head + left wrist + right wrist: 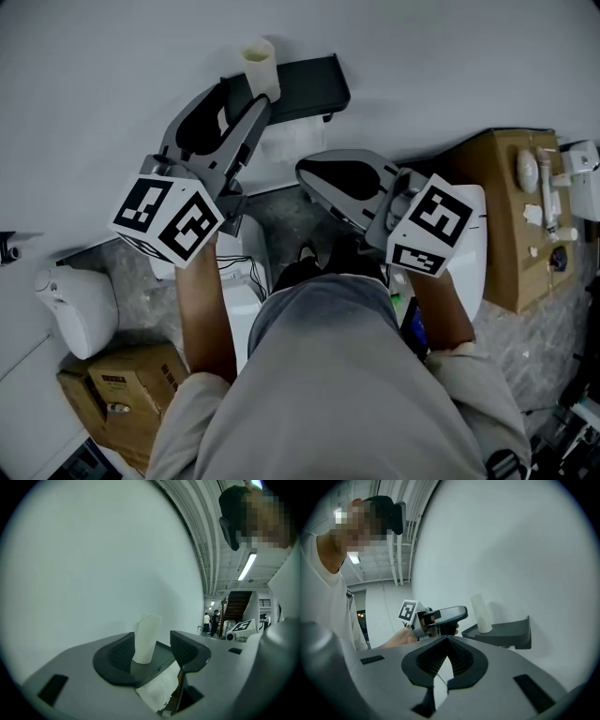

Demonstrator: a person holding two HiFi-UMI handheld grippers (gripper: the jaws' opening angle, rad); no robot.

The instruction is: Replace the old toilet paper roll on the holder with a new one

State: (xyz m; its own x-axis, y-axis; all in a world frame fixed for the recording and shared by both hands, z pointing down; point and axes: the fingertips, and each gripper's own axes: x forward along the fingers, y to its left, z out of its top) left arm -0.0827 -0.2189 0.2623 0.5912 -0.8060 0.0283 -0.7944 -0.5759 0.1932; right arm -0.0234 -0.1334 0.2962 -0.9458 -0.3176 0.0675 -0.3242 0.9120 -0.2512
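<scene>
A black wall-mounted holder [309,86] carries a bare cream cardboard tube [260,62] standing upright on its top shelf. White toilet paper [292,141] hangs below the shelf. My left gripper [246,96] is level with the shelf and open. In the left gripper view the tube [146,637] stands between the wide-apart pads [121,652], and I see no pad pressing on it. The paper [161,688] shows under the shelf edge. My right gripper [307,176] is lower and to the right, shut on nothing. From it I see the holder [506,634], the tube [481,613] and the left gripper [443,616].
The plain white wall [112,75] lies straight ahead. Below are a white fixture [80,309], cardboard boxes [122,389] at the lower left and a brown box [511,216] with small items at the right. People [211,620] stand far off down a hall.
</scene>
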